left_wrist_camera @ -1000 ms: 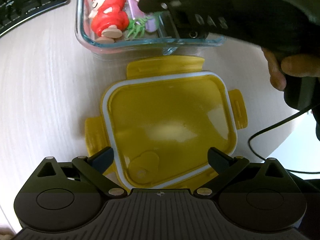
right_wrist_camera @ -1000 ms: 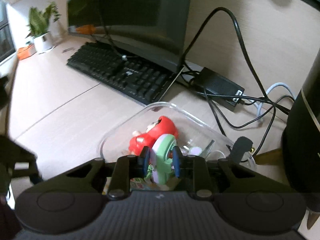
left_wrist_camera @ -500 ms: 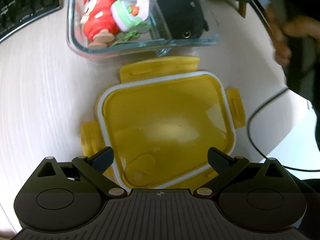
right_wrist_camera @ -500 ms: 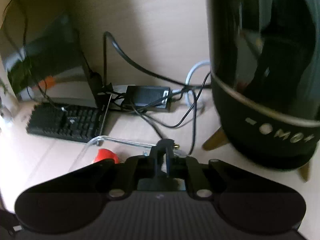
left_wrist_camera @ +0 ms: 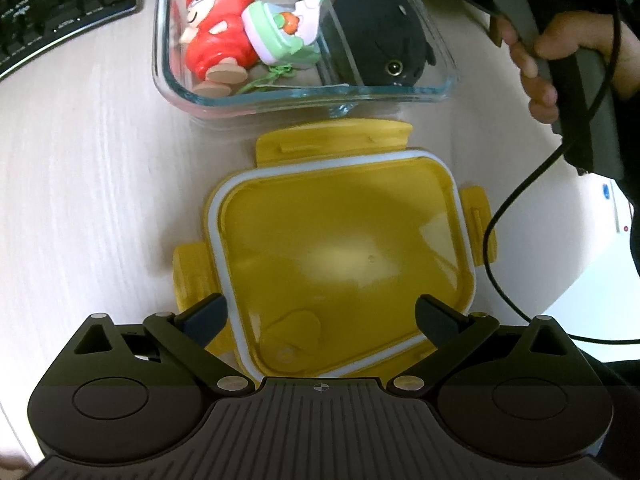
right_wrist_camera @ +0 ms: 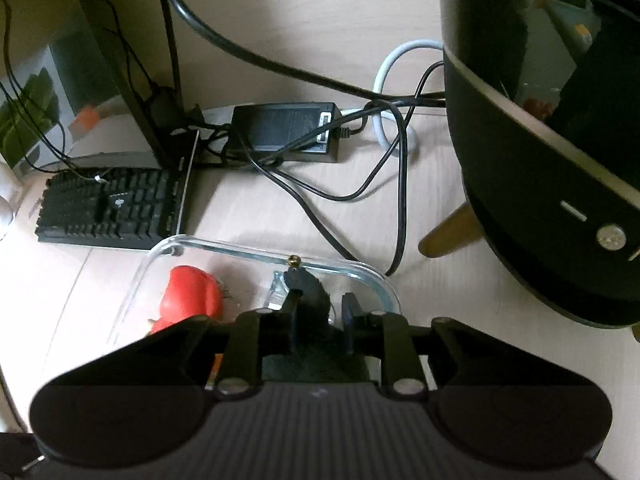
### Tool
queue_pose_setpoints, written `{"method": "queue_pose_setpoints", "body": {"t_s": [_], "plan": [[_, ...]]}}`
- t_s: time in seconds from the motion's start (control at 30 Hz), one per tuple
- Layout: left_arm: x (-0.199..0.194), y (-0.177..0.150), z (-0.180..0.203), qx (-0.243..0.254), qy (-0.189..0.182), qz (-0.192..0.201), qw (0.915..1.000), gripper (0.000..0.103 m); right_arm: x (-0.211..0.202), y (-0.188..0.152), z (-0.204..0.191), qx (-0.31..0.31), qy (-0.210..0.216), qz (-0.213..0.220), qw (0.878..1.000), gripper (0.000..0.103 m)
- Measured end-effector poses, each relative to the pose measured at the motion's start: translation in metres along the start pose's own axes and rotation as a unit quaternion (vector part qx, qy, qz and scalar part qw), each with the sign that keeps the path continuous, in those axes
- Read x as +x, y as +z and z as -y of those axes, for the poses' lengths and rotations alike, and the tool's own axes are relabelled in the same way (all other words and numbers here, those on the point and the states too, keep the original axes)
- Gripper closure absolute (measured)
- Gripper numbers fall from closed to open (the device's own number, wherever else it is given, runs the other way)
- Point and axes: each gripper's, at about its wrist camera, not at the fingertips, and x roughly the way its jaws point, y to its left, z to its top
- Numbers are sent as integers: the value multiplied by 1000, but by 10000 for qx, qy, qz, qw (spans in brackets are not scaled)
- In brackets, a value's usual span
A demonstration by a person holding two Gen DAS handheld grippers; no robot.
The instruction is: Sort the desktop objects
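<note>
A glass container [left_wrist_camera: 400, 94] holds a red hooded figurine [left_wrist_camera: 216, 40], a green and purple toy [left_wrist_camera: 276, 40] lying tilted, and a black plush [left_wrist_camera: 376, 40]. A yellow lid [left_wrist_camera: 340, 260] lies upside down on the desk in front of it. My left gripper [left_wrist_camera: 320, 316] hangs open over the lid's near edge, holding nothing. In the right wrist view my right gripper [right_wrist_camera: 320, 318] is over the container [right_wrist_camera: 240, 248], its fingers closed narrowly on the top of the black plush [right_wrist_camera: 316, 300]. The red figurine [right_wrist_camera: 192, 296] sits to its left.
A black keyboard [left_wrist_camera: 60, 0] [right_wrist_camera: 112, 208] lies behind and left of the container. A large black round appliance [right_wrist_camera: 540, 160] on wooden legs stands to the right. A power adapter [right_wrist_camera: 288, 128] and tangled cables lie behind. A hand [left_wrist_camera: 536, 60] holds the right gripper's handle, and a cable [left_wrist_camera: 500, 220] hangs from it.
My right gripper let go of the green and purple toy, which now lies tilted in the container. It swung right and now grips the black plush. The left gripper barely moved.
</note>
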Motion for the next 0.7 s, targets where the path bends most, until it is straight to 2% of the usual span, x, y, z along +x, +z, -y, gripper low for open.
{"method": "queue_pose_setpoints", "body": {"t_s": [0.13, 0.2, 0.27, 0.3, 0.37, 0.4, 0.43, 0.5, 0.57, 0.63, 0.67, 0.7], "plan": [[1, 1, -2, -63, -5, 22, 10000, 1, 2, -2, -2, 1, -73, -73, 9999, 79], [1, 2, -3, -83, 15, 32, 10000, 1, 5, -1, -3, -81, -153, -91, 9998, 74], [-1, 2, -2, -60, 29, 47, 10000, 1, 5, 0, -4, -168, -151, -91, 9997, 74], [-2, 2, -2, -42, 34, 61, 10000, 1, 4, 0, -5, -211, -150, -87, 9996, 71], [-5, 0, -1, -27, -8, 82, 10000, 1, -5, 0, -7, -332, -152, -42, 9993, 58], [-7, 0, -2, -28, -24, 94, 9999, 1, -12, 0, -9, -401, -106, -18, 9991, 48], [-9, -1, -2, -27, -19, 116, 9999, 1, -18, 0, -10, -469, -97, -2, 9989, 44], [-12, 0, -2, -12, -8, 162, 9999, 1, -28, 0, -12, -627, -147, 50, 9979, 44], [-13, 2, -2, -14, -6, 186, 9998, 1, -40, 2, -14, -736, -201, 264, 9967, 52], [-14, 3, -3, -22, -8, 198, 9998, 1, -48, 6, -17, -851, -232, 526, 9947, 87], [-15, 3, -2, -15, -4, 215, 9998, 1, -47, 9, -19, -880, -191, 532, 9945, 93], [-16, 2, -2, -9, 0, 232, 9997, 1, -45, 12, -20, -909, -147, 528, 9944, 94]]}}
